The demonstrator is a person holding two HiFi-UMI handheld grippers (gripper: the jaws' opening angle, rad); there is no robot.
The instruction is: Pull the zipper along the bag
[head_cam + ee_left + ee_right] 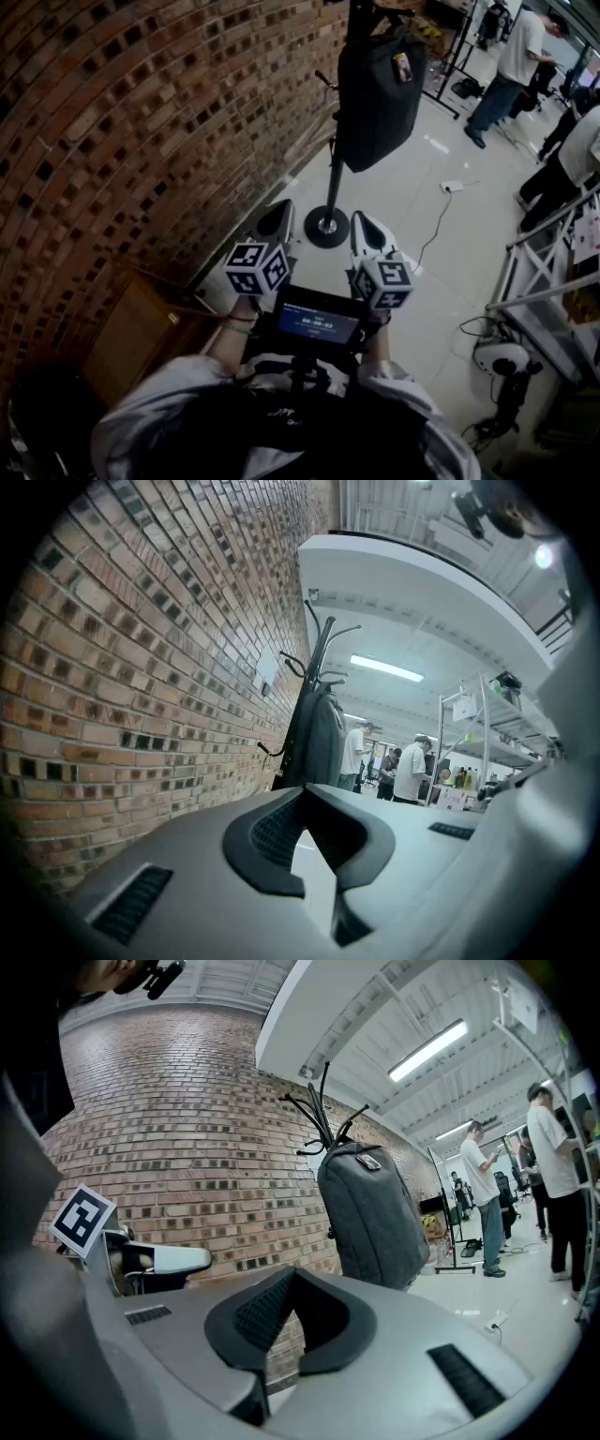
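A dark grey bag (pixel 380 84) hangs from a black coat stand (pixel 327 223) next to the brick wall. It also shows in the left gripper view as the bag (pixel 319 742) and in the right gripper view as the bag (pixel 370 1218). My left gripper (pixel 278 214) and right gripper (pixel 367 225) are side by side close to my chest, well short of the bag. Both point towards the stand. The left gripper (pixel 305 803) is shut with nothing between its pads. The right gripper (pixel 292 1283) is shut and empty too. No zipper pull can be made out.
The brick wall (pixel 141 112) runs along the left, with a wooden cabinet (pixel 141 337) at its foot. A cable and power strip (pixel 453 186) lie on the floor. A metal rack (pixel 553 272) stands on the right, and several people (pixel 511 56) are beyond it.
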